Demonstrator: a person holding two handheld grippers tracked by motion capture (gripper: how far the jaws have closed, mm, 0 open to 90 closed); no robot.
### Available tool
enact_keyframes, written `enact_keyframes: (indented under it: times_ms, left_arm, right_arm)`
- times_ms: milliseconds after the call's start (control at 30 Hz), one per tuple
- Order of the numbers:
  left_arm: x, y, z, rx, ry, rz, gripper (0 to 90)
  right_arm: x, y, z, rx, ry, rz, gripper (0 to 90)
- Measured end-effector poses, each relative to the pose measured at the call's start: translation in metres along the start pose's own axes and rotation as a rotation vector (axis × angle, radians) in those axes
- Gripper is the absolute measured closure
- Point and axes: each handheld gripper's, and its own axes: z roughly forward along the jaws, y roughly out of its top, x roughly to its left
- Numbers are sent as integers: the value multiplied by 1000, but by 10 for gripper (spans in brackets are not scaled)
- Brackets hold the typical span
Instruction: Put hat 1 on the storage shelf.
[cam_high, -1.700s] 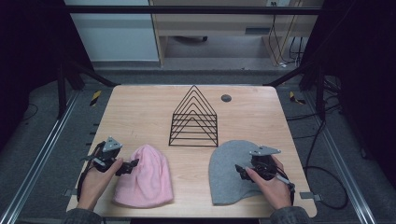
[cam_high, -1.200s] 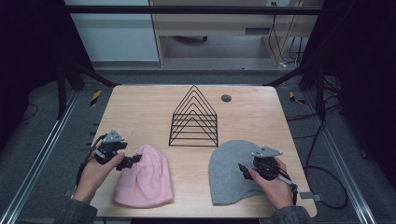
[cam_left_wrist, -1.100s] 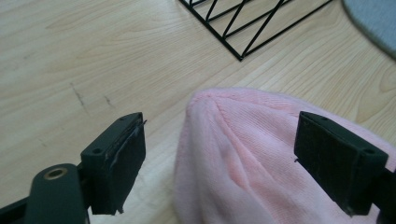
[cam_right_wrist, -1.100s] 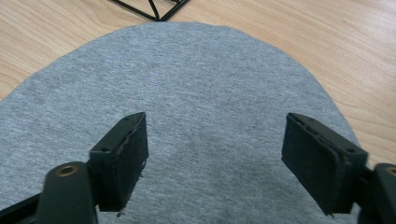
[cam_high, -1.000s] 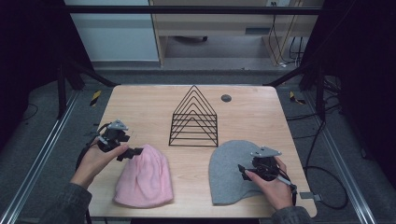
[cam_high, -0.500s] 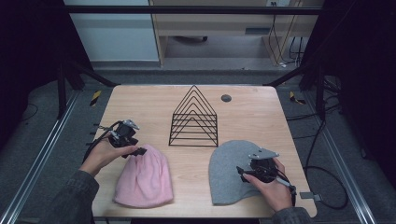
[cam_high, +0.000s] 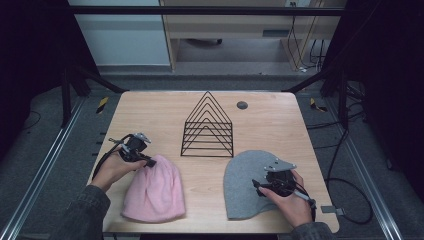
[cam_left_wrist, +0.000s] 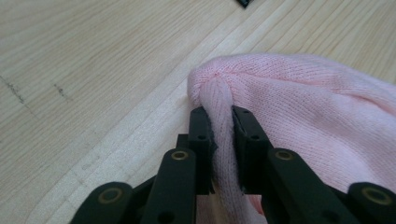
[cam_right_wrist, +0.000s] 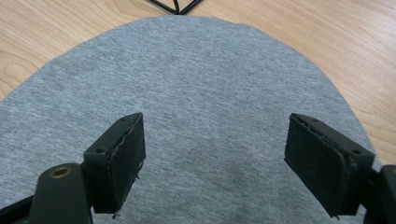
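Now the left gripper has just been closing, and in the left gripper view its two black jaws pinch a ridge of knit at the crown of the pink beanie, the fabric bunched up between the pads. On the high view that pink beanie lies flat at the near left of the wooden table, its rounded top pointing toward the far side, where the gripper has hold of it. At the near right, the right gripper hovers over the grey beanie, jaws spread wide with nothing clamped; the right gripper view shows the grey cloth lying smooth beneath and between the pads, though whether the tips touch it cannot be told. Between the two hats, a little farther back at the table's middle, stands a black wire rack of nested triangles, upright and apart from both hats. A small dark round disc sits on the far right of the tabletop, well apart from everything else. Nothing lies between either gripper and its hat.
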Motion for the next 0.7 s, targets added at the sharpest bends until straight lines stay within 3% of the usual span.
enact_keyframes:
  times_ms: [167, 467, 700]
  left_arm:
    - [-22, -2, -27, -120, 41, 19, 806]
    - [-74, -2, -98, -343, 119, 111, 818]
    - [-96, 13, -134, -424, 152, 165, 822]
  right_arm:
    - [1, 1, -1, -7, 2, -4, 212]
    - [7, 3, -2, -37, 25, -15, 292]
    - [22, 18, -14, -147, 87, -48, 436]
